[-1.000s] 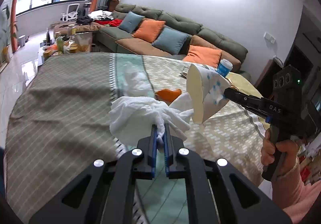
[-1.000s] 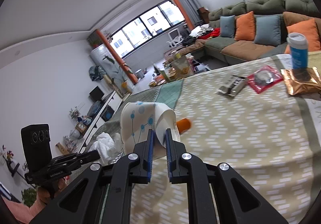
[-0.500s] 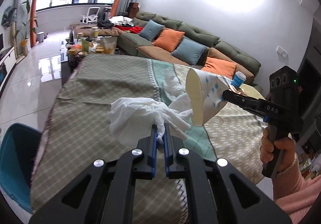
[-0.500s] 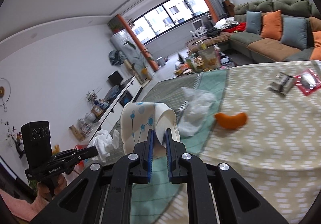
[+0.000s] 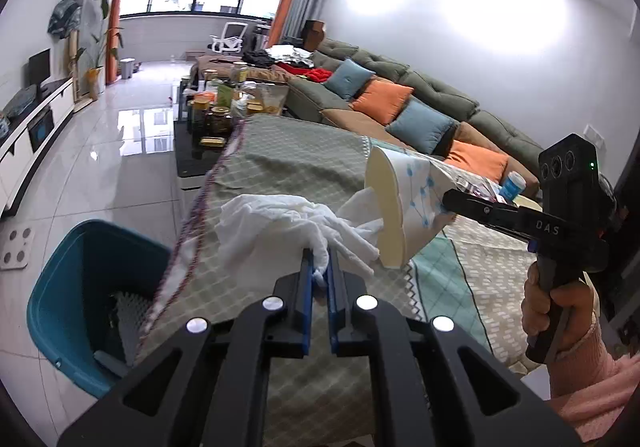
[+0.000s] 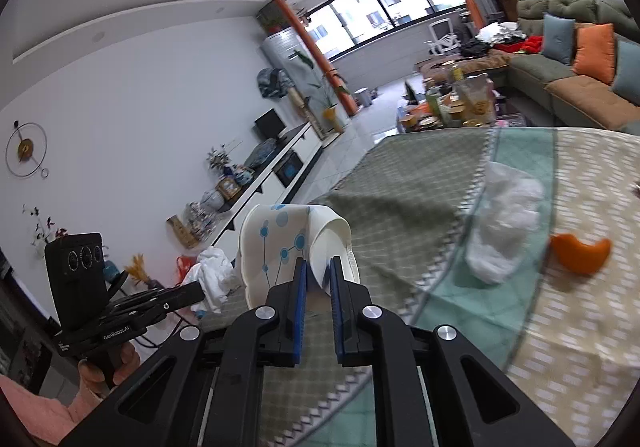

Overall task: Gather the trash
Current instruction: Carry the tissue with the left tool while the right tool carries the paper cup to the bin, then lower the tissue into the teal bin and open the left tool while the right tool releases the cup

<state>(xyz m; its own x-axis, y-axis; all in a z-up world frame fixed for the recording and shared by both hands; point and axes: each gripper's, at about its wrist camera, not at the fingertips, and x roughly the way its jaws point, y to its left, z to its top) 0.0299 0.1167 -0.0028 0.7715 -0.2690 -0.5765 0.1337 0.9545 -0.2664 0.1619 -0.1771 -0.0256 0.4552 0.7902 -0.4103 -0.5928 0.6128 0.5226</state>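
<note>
Two grippers hang above one large table (image 5: pixel 288 167) draped in a green and cream patterned cloth, and every place below is given from that table. Beyond its far edge runs a long green sofa (image 5: pixel 432 103) with orange and blue cushions. On the floor at the table's left corner, just below the cloth's fringe, stands a teal bin (image 5: pixel 68 287) with some grey and white scraps showing inside it. Above the table's near left part, the left gripper (image 5: pixel 319 275) has its jaws clamped tight on a crumpled white tissue (image 5: pixel 276 223), which bunches out ahead of the blue pads. Just right of the tissue, also clear of the cloth, the right gripper (image 6: pixel 318 279) pinches the squashed wall of a white paper cup (image 6: pixel 280 243) printed with blue dots, its mouth turned sideways toward the tissue. On the table's middle band lies a crumpled clear plastic bag (image 6: pixel 504 223), and just beyond it toward the right edge lies a curved orange peel (image 6: pixel 580 253). Both rest on the cloth, well apart from the grippers.
</note>
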